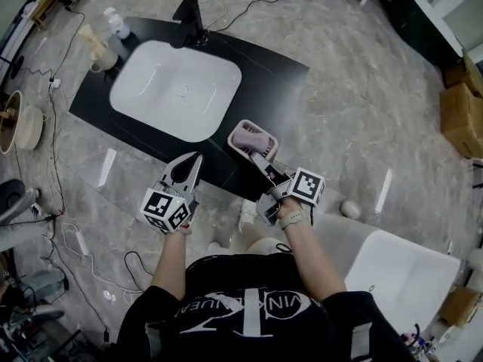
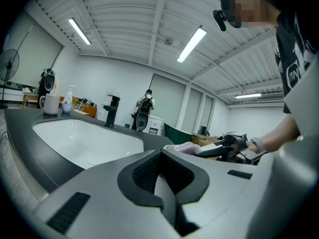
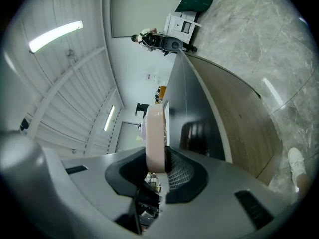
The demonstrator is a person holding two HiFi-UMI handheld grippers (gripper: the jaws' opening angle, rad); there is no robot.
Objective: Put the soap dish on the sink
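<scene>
My left gripper [image 1: 189,173] had its jaws together on nothing, near the white sink [image 1: 162,78]. Further right, my right gripper [image 1: 262,162] was clamped on one wall of the pink soap dish [image 1: 253,140], over the black counter's [image 1: 264,70] near edge. Let go there, I judged, it could tip off the edge.

right gripper [image 1: 259,159] gripping pink soap dish [image 1: 253,138] by near rim, holding it over edge of black tabletop [image 1: 275,70], right of white basin [image 1: 177,89]. left gripper [image 1: 197,157] hovering nearby, jaws meeting at tips, empty.
</scene>
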